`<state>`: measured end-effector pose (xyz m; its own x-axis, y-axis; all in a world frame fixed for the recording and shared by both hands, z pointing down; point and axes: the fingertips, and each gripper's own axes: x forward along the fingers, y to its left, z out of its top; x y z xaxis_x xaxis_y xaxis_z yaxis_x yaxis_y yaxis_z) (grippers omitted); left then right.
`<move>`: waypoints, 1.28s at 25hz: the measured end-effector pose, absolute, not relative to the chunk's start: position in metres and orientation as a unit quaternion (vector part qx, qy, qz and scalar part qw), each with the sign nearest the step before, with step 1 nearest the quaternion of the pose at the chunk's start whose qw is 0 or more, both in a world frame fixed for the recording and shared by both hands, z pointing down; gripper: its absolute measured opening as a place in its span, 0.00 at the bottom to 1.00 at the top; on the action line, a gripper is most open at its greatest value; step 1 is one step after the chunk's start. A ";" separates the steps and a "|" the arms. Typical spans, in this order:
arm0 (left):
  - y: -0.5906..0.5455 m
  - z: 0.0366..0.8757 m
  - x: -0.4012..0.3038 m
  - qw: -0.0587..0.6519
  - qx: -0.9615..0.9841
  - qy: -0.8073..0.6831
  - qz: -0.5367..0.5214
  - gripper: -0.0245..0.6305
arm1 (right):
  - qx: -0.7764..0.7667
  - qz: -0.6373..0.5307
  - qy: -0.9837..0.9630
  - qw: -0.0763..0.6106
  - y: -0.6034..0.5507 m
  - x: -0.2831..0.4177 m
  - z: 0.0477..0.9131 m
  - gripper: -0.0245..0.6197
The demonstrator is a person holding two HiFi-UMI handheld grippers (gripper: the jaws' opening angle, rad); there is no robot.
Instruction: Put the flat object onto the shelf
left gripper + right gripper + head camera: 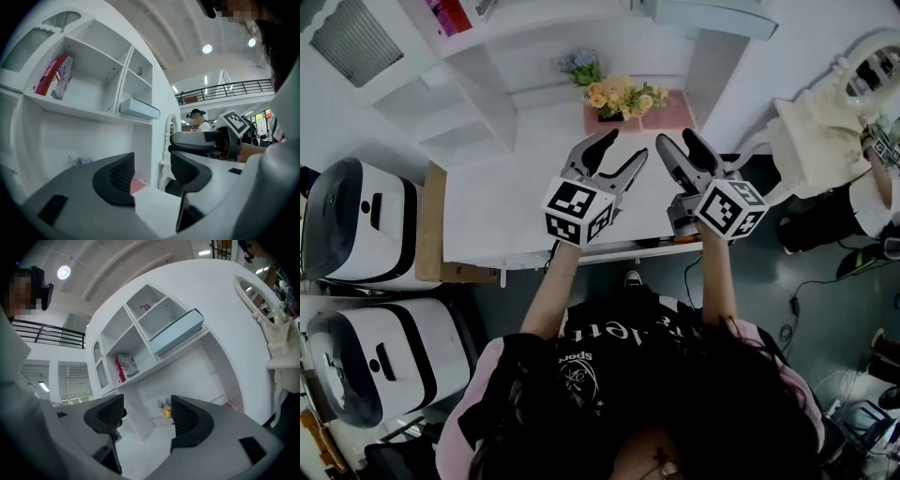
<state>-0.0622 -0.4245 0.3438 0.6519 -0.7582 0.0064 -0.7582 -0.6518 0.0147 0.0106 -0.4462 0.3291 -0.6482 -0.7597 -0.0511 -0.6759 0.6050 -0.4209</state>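
Nearest to us, dark hair and a black shirt (628, 366) fill the bottom of the head view, just in front of the white desk (506, 216). The flat pale-blue box (178, 331) (139, 108) lies on the shelf (84, 110) above the desk's back, toward its right side, with one end jutting out past the shelf's front edge. Further left on the same shelf a red box (56, 76) (125, 366) with a flag print leans in its compartment.

Over the desk's front edge we hold the left gripper (623, 148) (152, 171) and, just beside it, the right gripper (675, 141) (147, 416). Both have their jaws spread apart with nothing between them, and both point toward the desk's back.

At the back of the desk stands a bunch of yellow flowers (623, 97) on a pink mat (670, 114), with bluish flowers (579, 64) behind it. Left of the desk sit two white-and-black appliances (356, 220).
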 end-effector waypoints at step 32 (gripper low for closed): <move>-0.129 0.465 -0.124 0.124 0.924 -0.361 0.019 0.13 | -0.395 -0.158 0.905 0.016 -0.164 -0.060 0.424 0.57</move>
<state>-0.1245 -0.1287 0.4655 0.7380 -0.6632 0.1243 -0.6725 -0.7078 0.2164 -0.0599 -0.1643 0.4238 -0.6878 -0.7195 0.0961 -0.7096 0.6386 -0.2978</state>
